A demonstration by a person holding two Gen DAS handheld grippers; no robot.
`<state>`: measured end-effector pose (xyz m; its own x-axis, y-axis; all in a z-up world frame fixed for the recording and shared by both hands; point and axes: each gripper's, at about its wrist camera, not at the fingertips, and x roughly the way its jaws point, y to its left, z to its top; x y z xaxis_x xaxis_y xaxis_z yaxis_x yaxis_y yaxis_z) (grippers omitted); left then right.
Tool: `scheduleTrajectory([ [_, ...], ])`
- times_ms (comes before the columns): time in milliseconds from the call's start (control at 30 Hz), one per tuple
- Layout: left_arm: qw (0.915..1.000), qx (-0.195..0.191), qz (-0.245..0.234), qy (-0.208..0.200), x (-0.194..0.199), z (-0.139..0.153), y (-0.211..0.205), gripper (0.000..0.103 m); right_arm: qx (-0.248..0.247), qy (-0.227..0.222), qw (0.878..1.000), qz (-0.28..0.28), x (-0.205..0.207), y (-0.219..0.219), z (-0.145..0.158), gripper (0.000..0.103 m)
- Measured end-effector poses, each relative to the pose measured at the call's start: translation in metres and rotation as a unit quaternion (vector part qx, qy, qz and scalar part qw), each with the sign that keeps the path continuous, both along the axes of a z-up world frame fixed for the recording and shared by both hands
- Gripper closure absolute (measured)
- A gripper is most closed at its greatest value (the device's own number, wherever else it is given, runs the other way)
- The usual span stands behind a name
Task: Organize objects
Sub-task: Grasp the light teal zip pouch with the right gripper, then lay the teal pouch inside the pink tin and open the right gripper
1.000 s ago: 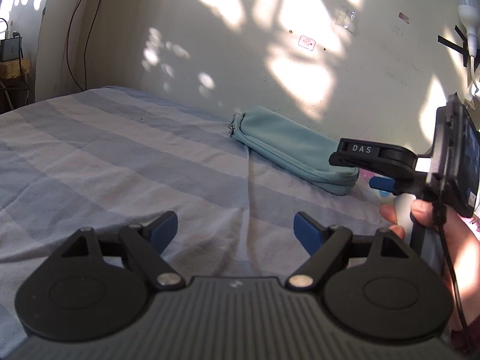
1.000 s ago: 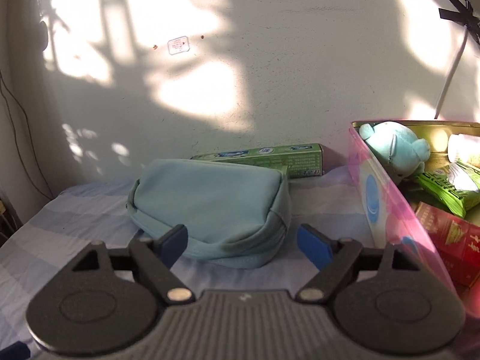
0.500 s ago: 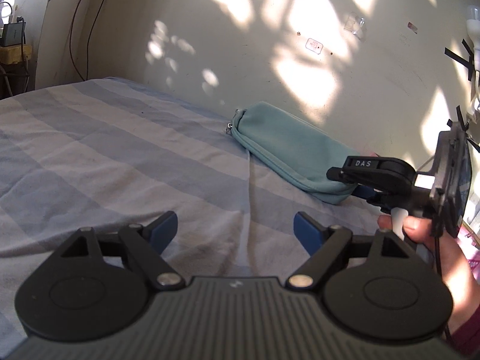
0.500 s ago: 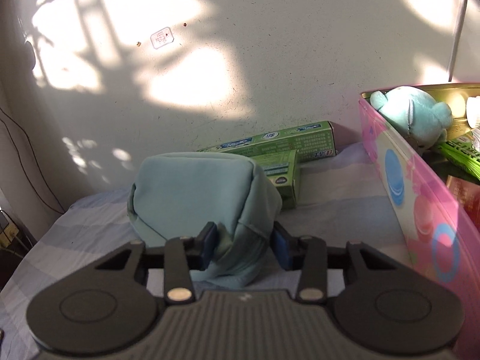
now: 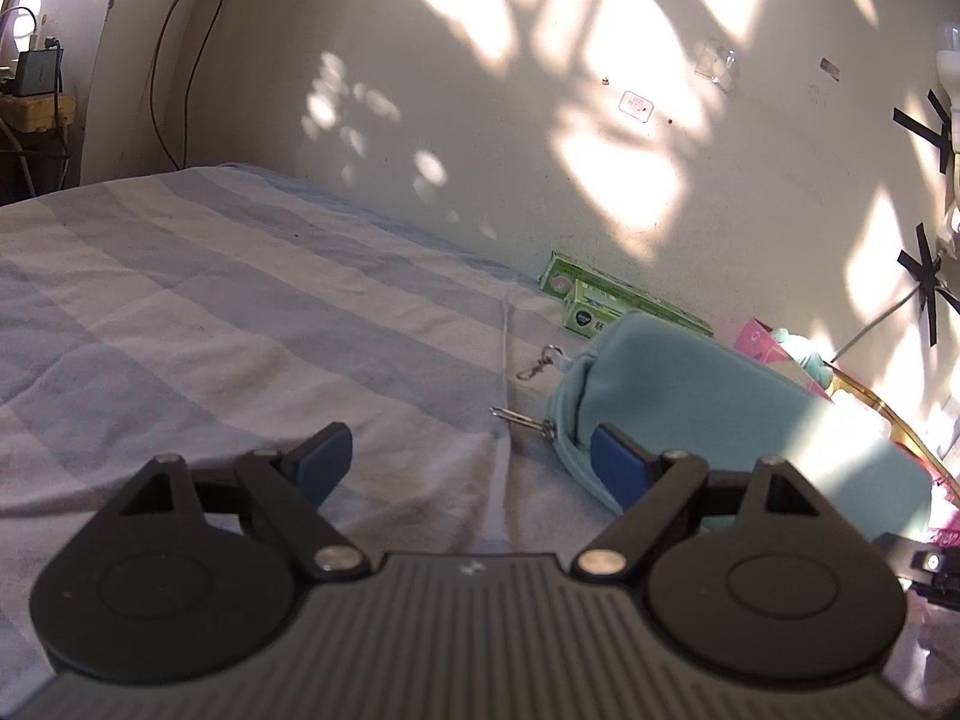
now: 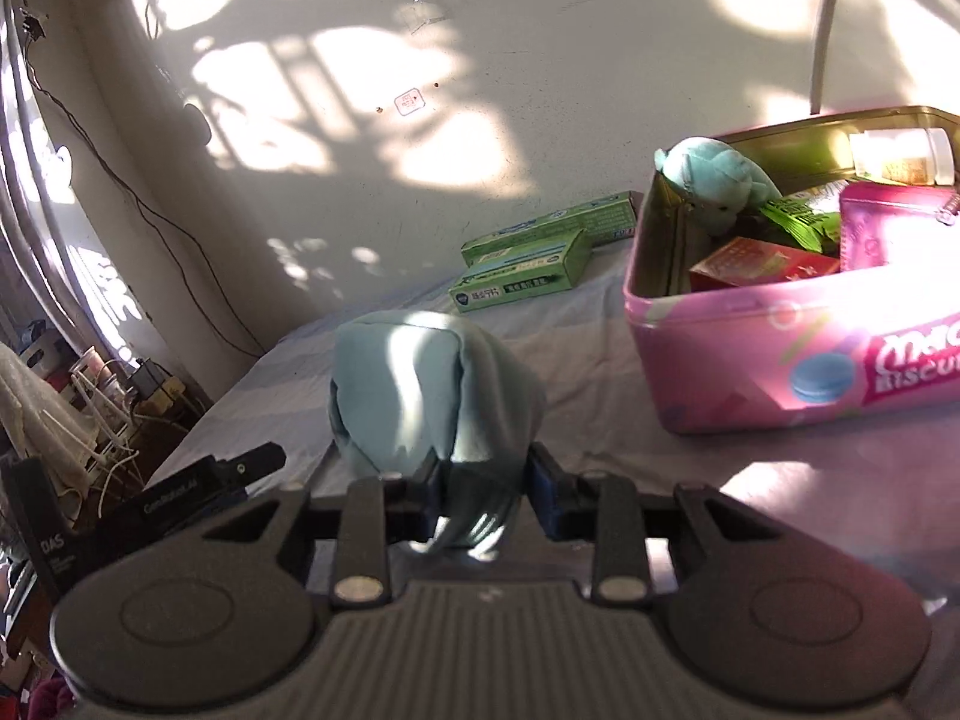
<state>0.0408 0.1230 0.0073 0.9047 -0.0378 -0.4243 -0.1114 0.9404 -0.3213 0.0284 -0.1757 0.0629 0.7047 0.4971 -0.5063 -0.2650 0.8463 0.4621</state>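
Now right gripper [image 6: 483, 495] clamped on teal pouch [image 6: 420, 390] end, apparently lifted, left gripper [image 5: 471, 459] apart beside it.

I hold the soft teal pouch [image 6: 420, 396] by its near end, pinched in my right fingers [image 6: 543, 495]. Its two zipper pulls [image 5: 521, 417] hang at the far end.

Cream plaster wall [image 5: 480, 90] behind bed, dappled with window-shaped sun patches [image 5: 624, 180] (leafy shadows mixed in). Bed [image 5: 180, 312] covered in blue-grey checked sheet, slightly creased. Dark cables [image 5: 180, 60] trail down wall at left corner. Black tape crosses [image 5: 927, 288] on wall at right. Cluttered shelf with wires [image 6: 108, 396] beside bed, bright window light at far left.
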Motion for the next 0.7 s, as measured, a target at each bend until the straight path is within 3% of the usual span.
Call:
scheduleTrajectory([
  [167,0.9999,0.002,-0.014,-0.007,-0.003,0.001,-0.001,0.014,0.024,0.019,0.998,-0.052,-0.055,-0.076,-0.002,0.073],
  [267,0.9989,0.011,-0.045,-0.001,-0.001,0.003,-0.010,0.014,0.018,0.010,0.993,-0.113,-0.088,-0.117,0.000,0.066],
  [333,0.9968,0.015,-0.078,0.004,-0.001,0.007,-0.025,0.014,-0.007,-0.013,0.985,-0.174,-0.108,-0.140,0.004,0.061],
  [367,0.9951,0.007,-0.099,0.006,-0.001,0.009,-0.033,0.014,-0.021,-0.024,0.980,-0.195,-0.116,-0.149,0.005,0.055],
  [433,0.9884,-0.003,-0.151,0.008,0.000,0.014,-0.057,0.015,-0.032,-0.034,0.974,-0.220,-0.124,-0.163,0.005,0.053],
  [600,0.9673,0.030,-0.252,0.009,0.006,0.023,-0.127,0.016,-0.020,-0.029,0.978,-0.206,-0.122,-0.170,-0.004,0.051],
  [700,0.9608,0.050,-0.272,0.022,0.017,0.019,-0.155,0.017,-0.027,-0.020,0.982,-0.188,-0.119,-0.163,-0.014,0.051],
])
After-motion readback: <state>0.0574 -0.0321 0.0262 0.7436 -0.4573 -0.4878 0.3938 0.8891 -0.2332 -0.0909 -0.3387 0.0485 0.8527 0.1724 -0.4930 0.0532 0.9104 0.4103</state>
